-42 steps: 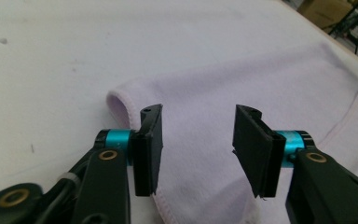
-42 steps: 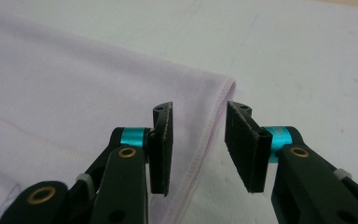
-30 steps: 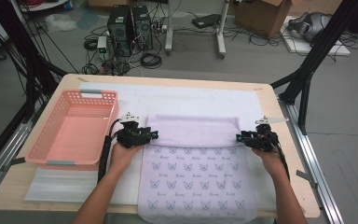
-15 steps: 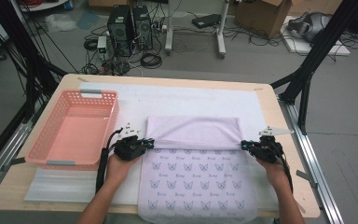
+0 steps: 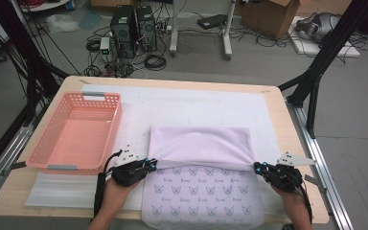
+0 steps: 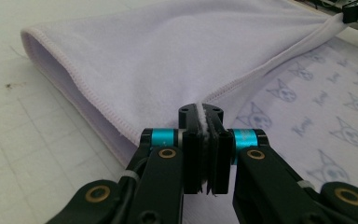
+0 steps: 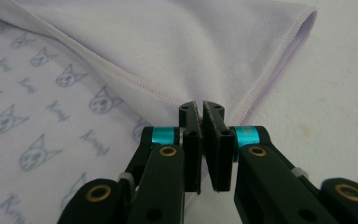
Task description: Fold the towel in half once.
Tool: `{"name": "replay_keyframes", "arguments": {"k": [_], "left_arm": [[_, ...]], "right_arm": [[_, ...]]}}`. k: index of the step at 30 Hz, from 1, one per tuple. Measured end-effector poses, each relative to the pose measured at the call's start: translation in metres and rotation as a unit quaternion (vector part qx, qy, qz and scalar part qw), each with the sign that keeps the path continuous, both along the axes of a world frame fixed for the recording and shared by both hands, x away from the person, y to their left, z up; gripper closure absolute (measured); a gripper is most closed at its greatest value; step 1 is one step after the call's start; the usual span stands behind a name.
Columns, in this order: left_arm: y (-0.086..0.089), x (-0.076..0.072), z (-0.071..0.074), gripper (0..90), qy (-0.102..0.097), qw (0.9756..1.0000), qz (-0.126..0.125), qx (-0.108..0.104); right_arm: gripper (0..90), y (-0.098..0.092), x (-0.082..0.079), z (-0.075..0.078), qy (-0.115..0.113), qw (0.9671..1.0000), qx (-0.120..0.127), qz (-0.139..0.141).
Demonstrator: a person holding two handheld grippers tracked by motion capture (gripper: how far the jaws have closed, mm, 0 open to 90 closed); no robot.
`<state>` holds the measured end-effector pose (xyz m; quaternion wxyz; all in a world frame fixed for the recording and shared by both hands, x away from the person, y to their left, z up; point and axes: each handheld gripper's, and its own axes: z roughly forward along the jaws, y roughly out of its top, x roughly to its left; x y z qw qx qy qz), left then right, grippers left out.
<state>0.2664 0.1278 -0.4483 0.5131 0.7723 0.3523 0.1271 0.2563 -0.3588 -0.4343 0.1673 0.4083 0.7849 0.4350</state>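
On table (image 5: 287,108) | both tongs clamp towel (image 5: 199,143) corners | fold half over

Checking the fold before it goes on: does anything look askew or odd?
Nothing stands out. The lilac cloth is folded evenly, both corners clamped by the left gripper and right gripper; the pink basket sits squarely on the table.

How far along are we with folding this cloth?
Done: the far edge of the lilac cloth is doubled over toward the person, plain side up, covering the upper part of the printed side.

In hand: the left gripper and right gripper each pinch a corner of that folded edge.

Left: laying the edge down near the front hem; the pink basket holds nothing.
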Motion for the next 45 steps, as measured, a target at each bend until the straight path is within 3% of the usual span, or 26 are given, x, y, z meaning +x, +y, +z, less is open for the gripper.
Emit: {"name": "replay_keyframes", "arguments": {"k": [17,30,31,33,35,39,42,45], "left_arm": [[0.007,-0.050,0.005,86.5,0.010,0.9995,-0.026,-0.014],[0.014,-0.084,0.006,84.6,0.021,0.9982,-0.051,-0.022],[0.015,-0.083,0.007,79.2,0.022,0.9985,-0.045,-0.024],[0.016,-0.076,0.009,59.8,0.027,0.9986,-0.030,-0.035],[0.018,-0.065,0.014,48.0,0.028,0.9986,-0.020,-0.041],[0.019,-0.034,0.020,46.1,0.016,0.9991,-0.002,-0.040],[0.016,-0.007,0.018,45.7,0.026,0.9987,0.015,-0.040],[0.013,0.015,0.014,46.1,0.035,0.9987,0.026,-0.027]], "right_arm": [[86.1,-0.007,-0.054,0.008,-0.019,0.9997,0.010,0.014],[85.9,-0.009,-0.094,0.011,-0.011,0.9993,0.003,0.035],[84.2,-0.008,-0.095,0.010,-0.006,0.9994,-0.001,0.035],[66.9,-0.008,-0.092,0.008,-0.004,0.9997,-0.002,0.023],[62.6,-0.009,-0.085,0.010,-0.005,0.9998,0.011,0.013],[64.2,-0.003,-0.058,0.019,-0.026,0.9996,0.014,0.000],[71.2,0.007,-0.030,0.018,-0.028,0.9996,-0.001,-0.010],[75.9,0.018,-0.002,0.013,-0.026,0.9994,-0.016,-0.013]]}}
